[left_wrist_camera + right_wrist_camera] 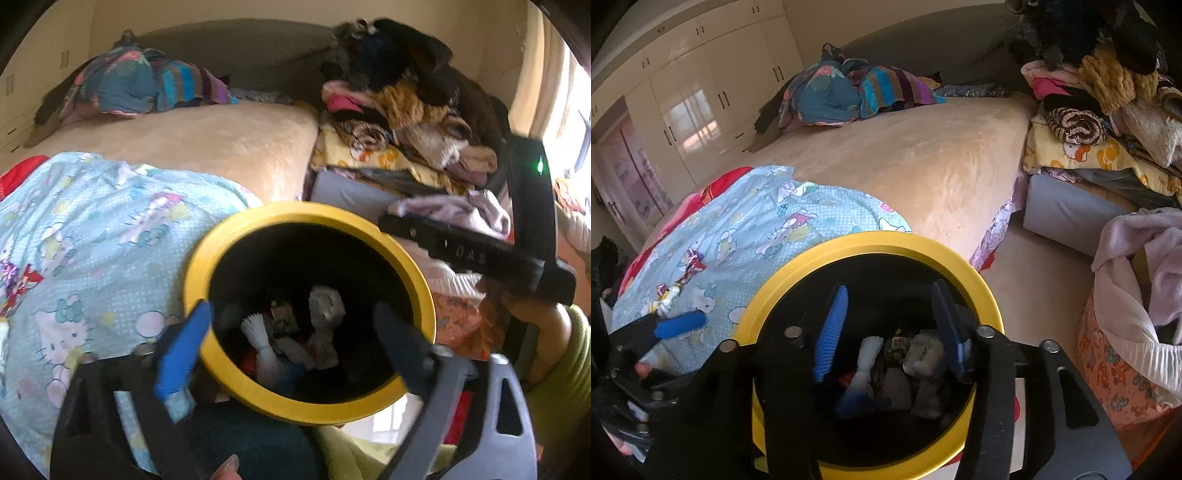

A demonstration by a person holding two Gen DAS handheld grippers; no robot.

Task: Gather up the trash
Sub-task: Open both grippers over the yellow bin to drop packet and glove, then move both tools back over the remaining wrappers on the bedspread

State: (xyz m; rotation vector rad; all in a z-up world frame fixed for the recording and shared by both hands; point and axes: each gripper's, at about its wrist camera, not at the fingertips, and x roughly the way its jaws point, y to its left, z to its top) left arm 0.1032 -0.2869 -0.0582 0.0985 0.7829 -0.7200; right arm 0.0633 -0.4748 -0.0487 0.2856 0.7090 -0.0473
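Nearest us, the left gripper (295, 325) stands spread wide over the bin (410, 258), its blue pad (183, 354) outside the yellow rim and the dark finger (400, 341) inside the mouth, nothing between them. Our right gripper (890, 328) hangs over the same bin (979, 284), its 2 blue pads part open with nothing pinched. Down in the bin's black well we see the trash (916, 363): crumpled white paper, a small printed wrapper and some red and blue bits. Just beyond the rim, on the light blue cartoon sheet (768, 229), lie 2 shiny wrappers (692, 264), still on the bed. Further off, the beige blanket (905, 155) runs to a heap of bedding (849, 88). A pile of clothes (1108, 92) sits to the right
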